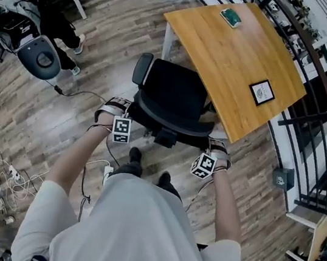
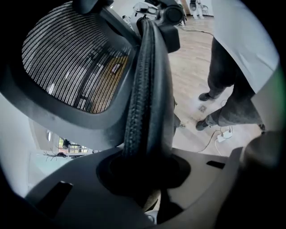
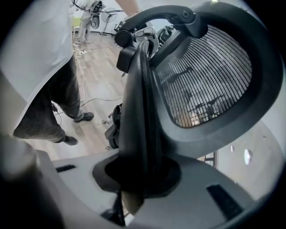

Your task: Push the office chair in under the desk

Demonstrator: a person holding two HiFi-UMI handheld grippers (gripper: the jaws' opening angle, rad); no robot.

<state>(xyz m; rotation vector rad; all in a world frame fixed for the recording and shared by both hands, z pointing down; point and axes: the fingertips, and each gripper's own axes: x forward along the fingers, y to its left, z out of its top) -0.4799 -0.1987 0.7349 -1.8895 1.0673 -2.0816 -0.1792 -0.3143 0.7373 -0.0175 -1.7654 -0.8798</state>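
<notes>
My left claw [image 1: 119,113], at seven o'clock of the office chair [image 1: 173,91], and my right claw [image 1: 212,154], at five o'clock, are both closed on its backrest rim [image 1: 164,123]. The chair's far right side sits under the tabletop [image 1: 236,58] edge, at one o'clock.

No word, brand or number is legible. Only square black-and-white markers show (patterns, not letters): on the cube [image 1: 121,130] of the left gripper [image 1: 120,105], behind its jaws; on the cube [image 1: 205,165] of the right gripper [image 1: 216,146] likewise; on a card [image 1: 261,92] on the desk [image 1: 224,56], well beyond both pairs of jaws.
</notes>
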